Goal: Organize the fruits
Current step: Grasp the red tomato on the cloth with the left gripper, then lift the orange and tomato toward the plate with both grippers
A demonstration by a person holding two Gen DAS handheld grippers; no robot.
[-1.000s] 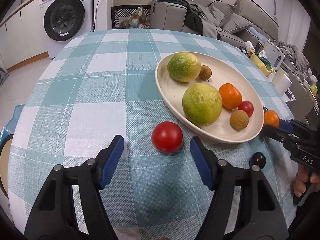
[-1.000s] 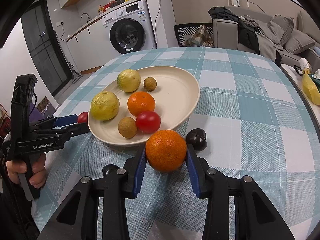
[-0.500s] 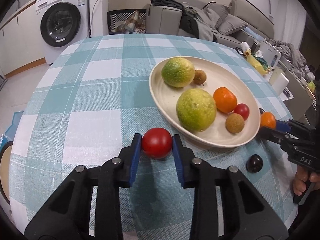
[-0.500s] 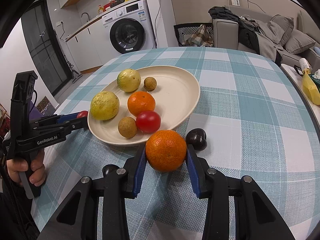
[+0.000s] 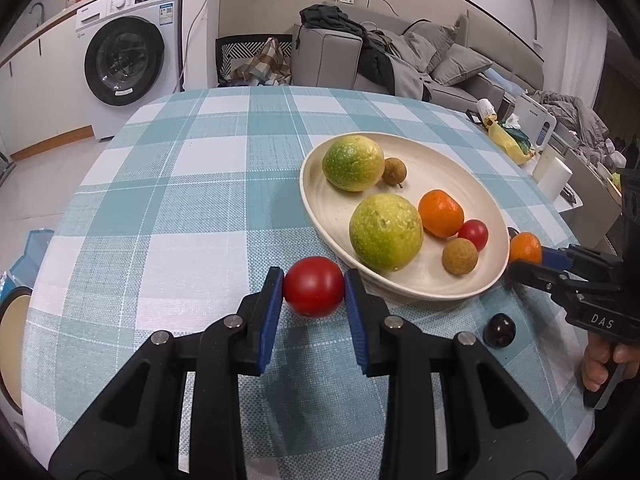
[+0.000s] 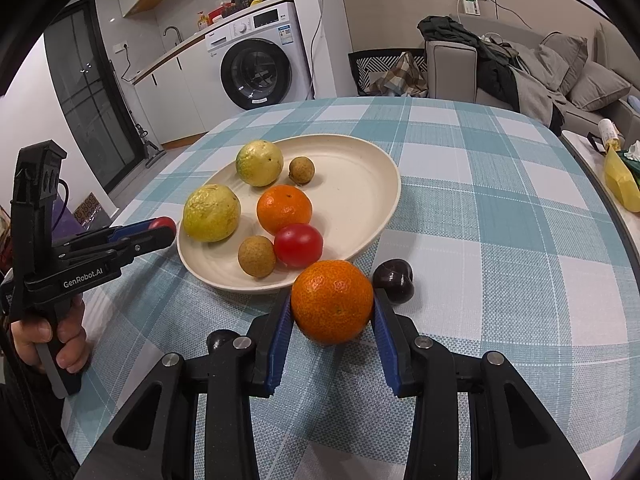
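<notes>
Right wrist: plate (image 6: 360, 160) holds six fruits; two gripped.

We see both views evenly lit by soft indoor light from above, bright enough to show the weave of the checked cloth on the desk (image 5: 192, 208). Shadows under the plate (image 6: 372, 208) and fruit are faint and short. A small glare spot sits on the tomato (image 5: 314, 286). Fisheye distortion bends the room's lines, and black vignetting fills the corners. Focus stays sharp throughout.
</notes>
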